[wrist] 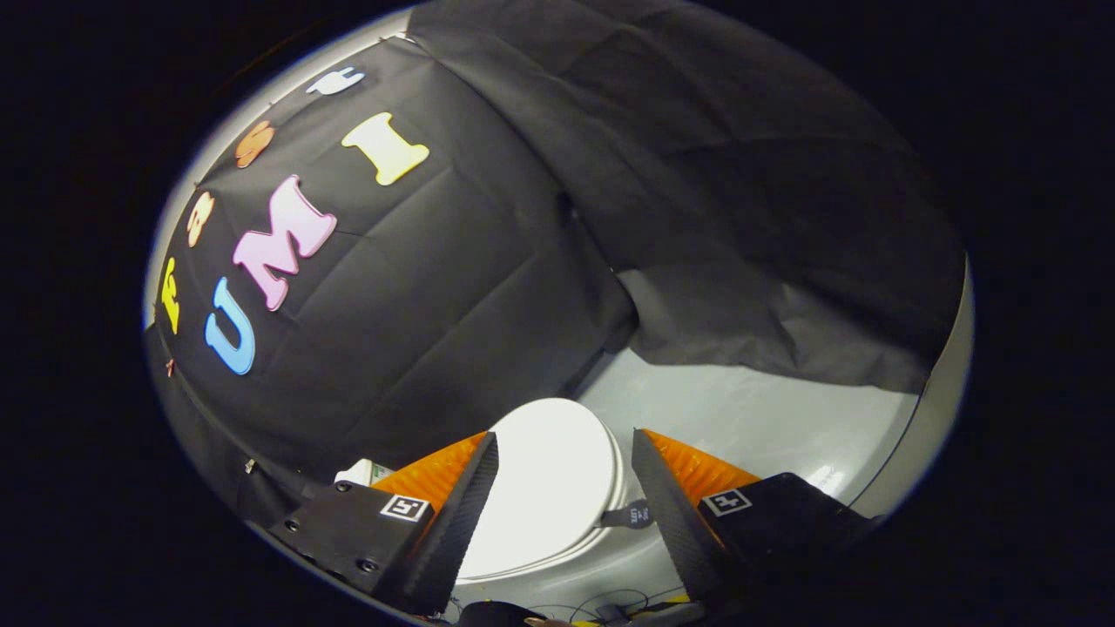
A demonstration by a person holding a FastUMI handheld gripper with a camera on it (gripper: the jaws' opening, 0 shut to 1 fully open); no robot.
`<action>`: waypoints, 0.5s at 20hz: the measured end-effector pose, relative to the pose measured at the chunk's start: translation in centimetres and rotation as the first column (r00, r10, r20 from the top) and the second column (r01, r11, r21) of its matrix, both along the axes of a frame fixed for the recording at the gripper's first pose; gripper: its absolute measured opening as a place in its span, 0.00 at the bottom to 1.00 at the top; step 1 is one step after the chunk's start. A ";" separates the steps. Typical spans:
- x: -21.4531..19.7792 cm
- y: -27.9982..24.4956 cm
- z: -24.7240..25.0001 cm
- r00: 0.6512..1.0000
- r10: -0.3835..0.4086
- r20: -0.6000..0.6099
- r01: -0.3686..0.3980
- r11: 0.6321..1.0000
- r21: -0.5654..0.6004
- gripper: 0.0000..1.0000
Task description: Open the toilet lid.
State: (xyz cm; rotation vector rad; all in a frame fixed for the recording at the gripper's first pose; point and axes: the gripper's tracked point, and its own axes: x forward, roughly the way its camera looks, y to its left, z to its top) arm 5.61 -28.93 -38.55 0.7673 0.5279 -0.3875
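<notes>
White and smooth, the toilet lid [544, 479] lies closed and flat on the toilet, seen between the two fingers of the hand-held gripper [564, 448] and a little beyond their tips. The fingers stand wide apart and hold nothing. A small dark tab [629, 515] sticks out from the lid's edge just beside the right finger; it is probably the place to pull.

The main risk, I think, is the shiny rounded surface: if the fingers close on the bare rim and not on the tab, they can slip off, and the lid would fall back with a bang. The tab is small and soft, so one finger may push it aside and miss it.

Behind the toilet, the black cloth wall [418, 305] hangs close, and a loose fold [749, 322] hangs to the right. A raised lid could press into the cloth, or the cloth could catch the gripper. The grey floor [766, 418] at the right gives the most free room for approach. Some thin cables [610, 605] lie near the fingers' base.
</notes>
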 end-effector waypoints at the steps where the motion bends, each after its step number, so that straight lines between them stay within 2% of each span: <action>1: -0.3 -0.3 -1.8 0.999 -0.003 -0.032 0.003 1.000 0.025 0.98; 5: -1.5 0.0 -8.9 0.992 0.025 -0.127 -0.011 0.994 0.104 0.97; 10: -1.9 0.9 -13.6 0.980 0.057 -0.191 -0.020 0.981 0.192 0.97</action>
